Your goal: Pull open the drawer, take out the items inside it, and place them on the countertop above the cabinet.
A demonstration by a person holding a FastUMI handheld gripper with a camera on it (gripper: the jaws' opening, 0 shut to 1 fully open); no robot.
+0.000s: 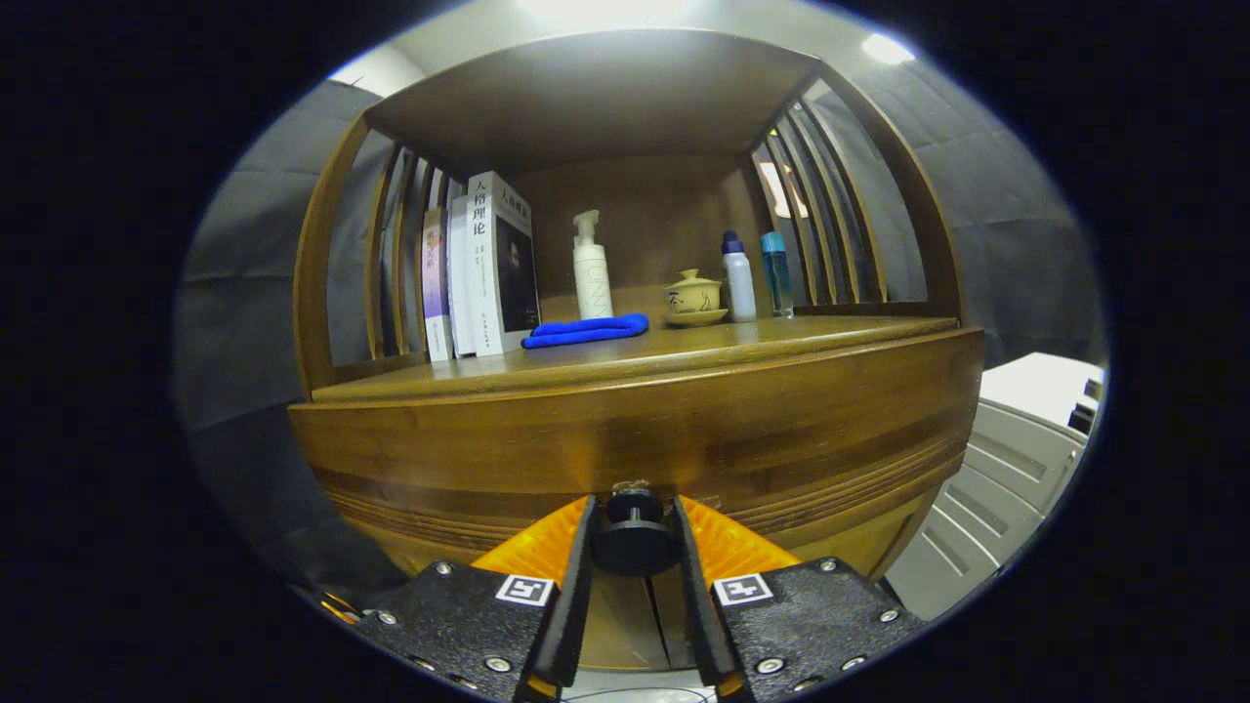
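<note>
A wooden cabinet stands right in front of me, its drawer front filling the space just ahead of the fingers. A dark round knob juts from the drawer front, and my gripper is shut on it, one finger pressing each side. The drawer looks closed, so its contents are hidden. The countertop above the drawer runs across the cabinet under an open shelf frame.
On the countertop stand several books at the left, a folded blue cloth, a white pump bottle, a small lidded cup on a saucer and two small bottles. A white appliance stands to the cabinet's right.
</note>
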